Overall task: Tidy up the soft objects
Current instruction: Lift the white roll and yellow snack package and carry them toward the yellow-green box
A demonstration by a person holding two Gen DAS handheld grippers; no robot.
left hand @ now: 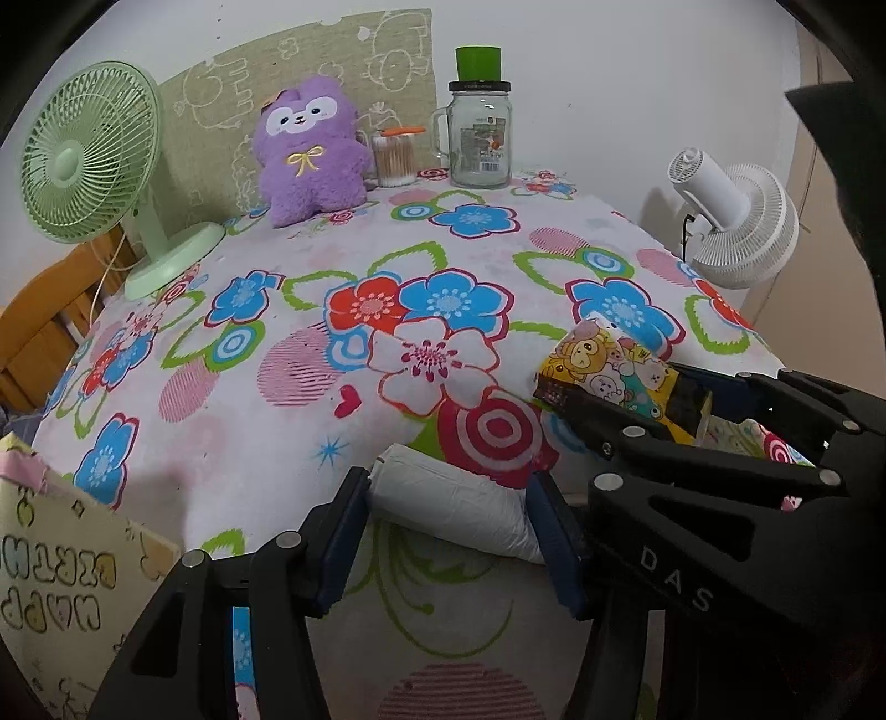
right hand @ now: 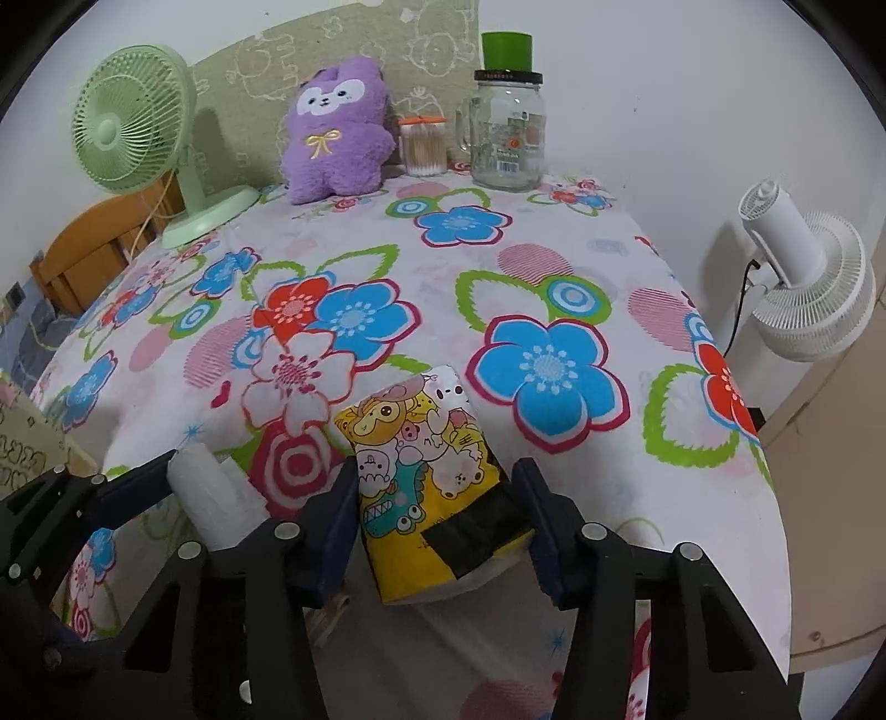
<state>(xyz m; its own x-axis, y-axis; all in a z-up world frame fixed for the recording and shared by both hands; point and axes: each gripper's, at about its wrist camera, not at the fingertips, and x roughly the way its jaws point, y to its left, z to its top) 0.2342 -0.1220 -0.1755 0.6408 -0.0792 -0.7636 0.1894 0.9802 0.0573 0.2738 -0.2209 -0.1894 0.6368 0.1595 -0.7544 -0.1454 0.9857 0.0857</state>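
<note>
Item 1. White tissue pack: plain wrapper, soft. It sat at the near edge of the worktop, crosswise between the fingers of the left gripper. Both blue pads pressed its ends, so the grip was closed on it. Holding it across the short ends probably kept the pack from buckling.

Item 2. Cartoon-print tissue pack: yellow wrapper with animal figures, just beside item 1 on the right. It lay lengthwise between the fingers of the right gripper. The left pad met its side and the right pad its lower corner; the grip looked closed on it, though how firmly could not be told. Its far end rested on the flowered cloth.

Item 3. Purple plush toy: upright at the far edge, propped against a patterned cushion, which explained why it stood. Judged the remaining soft item, well apart from both grippers.

Item 4. Hard goods, not for sorting: green desk fan at far left, glass mug jar with a green cup on top, cotton-swab tub beside the plush, and a white fan off the worktop at right.

Item 5. Printed box at near left: possibly the intended container; its contents were not visible.
</note>
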